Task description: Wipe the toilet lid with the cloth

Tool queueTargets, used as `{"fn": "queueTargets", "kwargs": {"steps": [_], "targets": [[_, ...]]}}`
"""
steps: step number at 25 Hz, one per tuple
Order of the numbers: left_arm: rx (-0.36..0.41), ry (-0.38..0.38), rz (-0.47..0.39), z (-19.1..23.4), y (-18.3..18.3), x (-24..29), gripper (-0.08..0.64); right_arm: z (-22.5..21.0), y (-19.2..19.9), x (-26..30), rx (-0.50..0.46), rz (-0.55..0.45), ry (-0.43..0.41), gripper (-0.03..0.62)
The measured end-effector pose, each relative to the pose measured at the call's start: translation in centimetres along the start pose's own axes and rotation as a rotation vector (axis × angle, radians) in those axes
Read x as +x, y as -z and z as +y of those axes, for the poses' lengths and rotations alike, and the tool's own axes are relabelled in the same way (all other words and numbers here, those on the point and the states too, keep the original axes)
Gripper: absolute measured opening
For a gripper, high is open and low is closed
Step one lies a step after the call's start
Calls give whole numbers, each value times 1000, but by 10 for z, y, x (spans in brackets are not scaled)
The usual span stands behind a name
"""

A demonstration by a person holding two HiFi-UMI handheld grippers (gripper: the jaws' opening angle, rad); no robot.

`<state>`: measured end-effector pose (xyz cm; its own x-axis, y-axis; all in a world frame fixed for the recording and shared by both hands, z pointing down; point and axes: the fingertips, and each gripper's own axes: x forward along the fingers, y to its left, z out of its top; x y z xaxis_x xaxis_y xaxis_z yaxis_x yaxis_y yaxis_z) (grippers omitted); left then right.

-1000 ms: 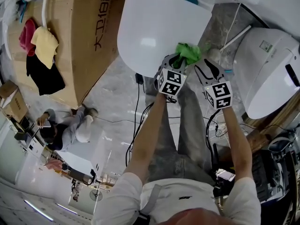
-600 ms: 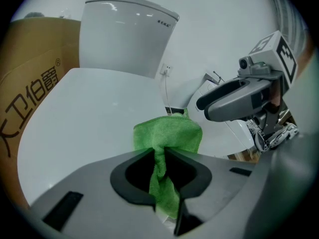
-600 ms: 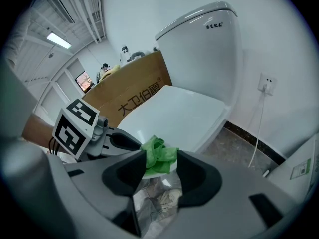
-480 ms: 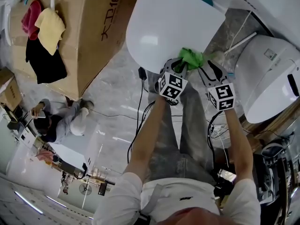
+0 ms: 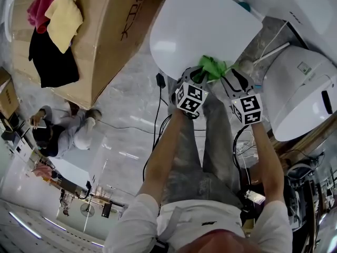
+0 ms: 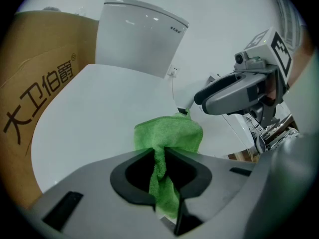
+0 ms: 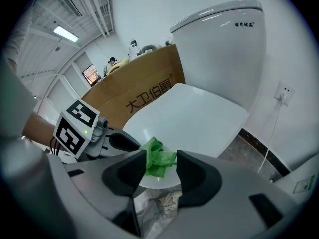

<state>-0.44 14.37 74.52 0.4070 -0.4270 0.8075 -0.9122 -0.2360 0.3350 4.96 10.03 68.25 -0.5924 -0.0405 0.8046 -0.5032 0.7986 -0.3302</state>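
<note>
The left gripper (image 6: 159,156) pinched the green cloth (image 6: 172,136) at the near edge of the toilet lid (image 6: 94,113). The right gripper (image 7: 162,168) hung just beside it, jaws spread, holding nothing. Beyond, the lid lay open up to the cistern (image 6: 139,39). The cardboard box (image 6: 35,78) alongside read "大卫伯爵".

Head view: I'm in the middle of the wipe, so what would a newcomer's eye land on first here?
The bright green cloth stands out most, pinched in the shut jaws of the left gripper at the near edge of the white toilet lid. Beside it, the right gripper hangs with its jaws apart, holding nothing. Left of the toilet, a big cardboard box with printed characters draws the eye.
</note>
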Motion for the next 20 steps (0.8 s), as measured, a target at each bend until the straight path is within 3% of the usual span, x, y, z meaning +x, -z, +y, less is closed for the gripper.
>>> {"fn": "queueTargets", "kwargs": {"steps": [20], "targets": [[8,-38,-9,74,4,-35,79,45,-38,31,-50,19,-24,199]]}}
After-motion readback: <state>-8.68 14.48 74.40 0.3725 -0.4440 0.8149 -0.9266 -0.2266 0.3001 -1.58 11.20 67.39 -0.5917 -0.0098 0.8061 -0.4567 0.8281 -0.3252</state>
